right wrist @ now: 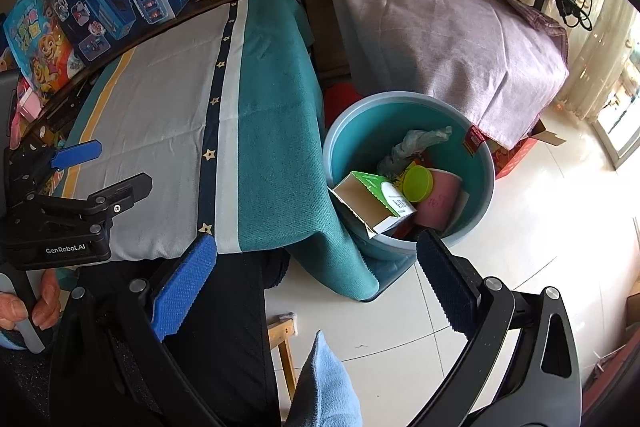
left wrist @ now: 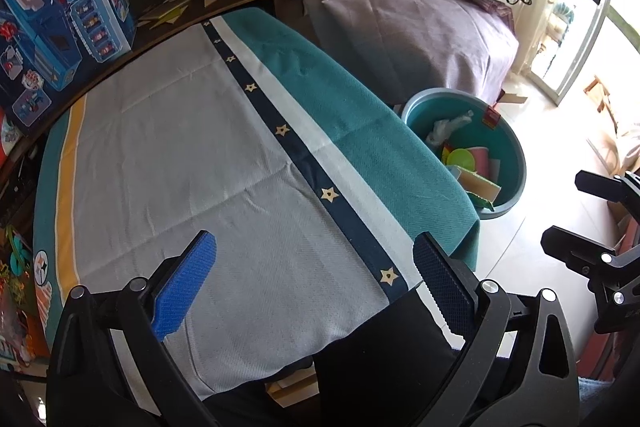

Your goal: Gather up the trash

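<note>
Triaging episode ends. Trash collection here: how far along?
Looks nearly finished. Done: the blue bin on the floor beside the table holds a carton, a green lid, a pink cup and a crumpled plastic bag. The tablecloth shows no loose trash in either view. In hand: nothing; left gripper and right gripper are both open. Left: nothing visible to collect.
</note>
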Demonstrator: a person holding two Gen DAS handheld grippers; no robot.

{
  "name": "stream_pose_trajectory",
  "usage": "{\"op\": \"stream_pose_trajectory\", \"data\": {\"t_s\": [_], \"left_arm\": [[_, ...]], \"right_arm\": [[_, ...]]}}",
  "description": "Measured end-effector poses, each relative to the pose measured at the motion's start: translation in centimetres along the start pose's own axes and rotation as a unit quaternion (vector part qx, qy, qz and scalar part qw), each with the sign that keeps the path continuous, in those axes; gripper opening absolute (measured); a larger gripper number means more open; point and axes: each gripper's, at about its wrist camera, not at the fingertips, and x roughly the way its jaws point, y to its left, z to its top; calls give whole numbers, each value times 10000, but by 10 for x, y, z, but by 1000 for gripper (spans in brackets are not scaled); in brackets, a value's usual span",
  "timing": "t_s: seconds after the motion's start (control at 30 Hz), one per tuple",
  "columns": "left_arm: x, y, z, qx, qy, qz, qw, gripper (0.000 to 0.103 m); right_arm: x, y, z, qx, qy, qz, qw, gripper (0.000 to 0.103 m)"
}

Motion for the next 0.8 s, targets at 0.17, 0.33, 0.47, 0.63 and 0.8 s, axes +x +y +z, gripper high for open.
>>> {"op": "stream_pose_trajectory", "data": {"t_s": [0.17,0.33,0.47,0.63,0.8], "left_arm": [[2,-3,-2,55,-15,-114,9999,99],[3,-2,-3,45,-9,-115,9999,99],[2,0,-3,-3,-17,-107,9999,99],[1,1,-3,-34,-53,-86,9999,99],[0,3,-4,-86,-56,-82,9999,99]], "right_arm": [[3,2,3,-22,31,-9,10000,96],[5,4,3,-55,49,-19,10000,96],[4,4,2,-55,46,-37,10000,96],[3,5,3,-93,32,-37,9999,96],[3,7,5,-127,30,-46,9999,96]]}}
